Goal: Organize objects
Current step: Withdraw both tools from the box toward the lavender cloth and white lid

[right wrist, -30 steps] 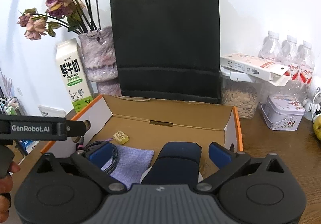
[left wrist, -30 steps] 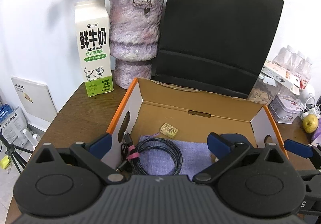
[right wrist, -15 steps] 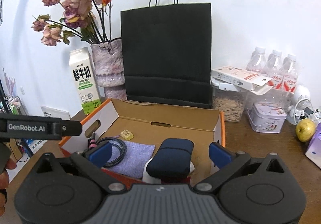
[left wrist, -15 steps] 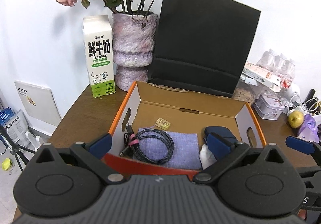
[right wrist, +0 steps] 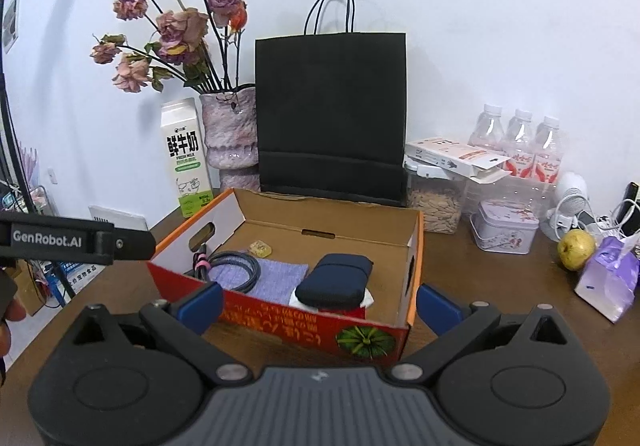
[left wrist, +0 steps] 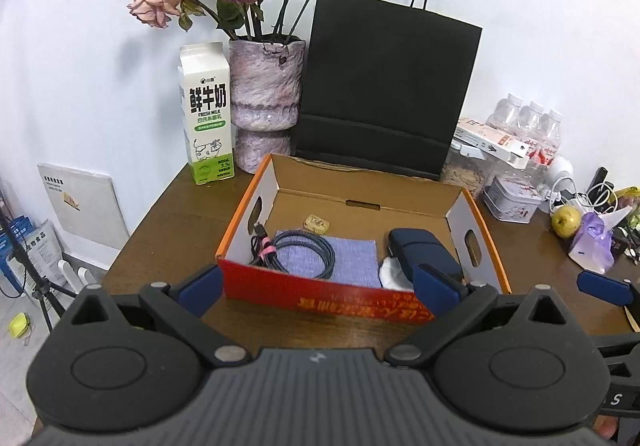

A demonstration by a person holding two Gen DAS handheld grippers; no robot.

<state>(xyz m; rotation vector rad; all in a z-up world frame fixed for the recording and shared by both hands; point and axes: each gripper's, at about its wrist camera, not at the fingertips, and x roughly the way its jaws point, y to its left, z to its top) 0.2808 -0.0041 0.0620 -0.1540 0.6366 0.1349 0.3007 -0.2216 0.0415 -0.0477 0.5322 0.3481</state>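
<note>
An open cardboard box [left wrist: 362,300] [right wrist: 280,320] with orange rims and a red front stands on the brown table. Inside lie a coiled braided cable [left wrist: 298,252] [right wrist: 236,272], a purple cloth [left wrist: 344,266] [right wrist: 276,280], a small yellow block [left wrist: 316,223] [right wrist: 259,248] and a dark blue pouch [left wrist: 420,250] [right wrist: 336,280] on something white. My left gripper [left wrist: 318,288] is open and empty, in front of the box. My right gripper [right wrist: 320,306] is open and empty, also in front of the box.
Behind the box stand a milk carton [left wrist: 206,114] [right wrist: 186,162], a vase of dried roses [left wrist: 264,102] [right wrist: 230,134] and a black paper bag [left wrist: 384,86] [right wrist: 330,114]. At the right are a seed jar [right wrist: 434,202], a tin [right wrist: 504,232], water bottles [right wrist: 518,146], a pear [right wrist: 576,248] and a tissue pack [right wrist: 608,278].
Both grippers have pulled back and up, away from the box. The dark blue pouch stays inside the box, out from between the right gripper's fingers.
</note>
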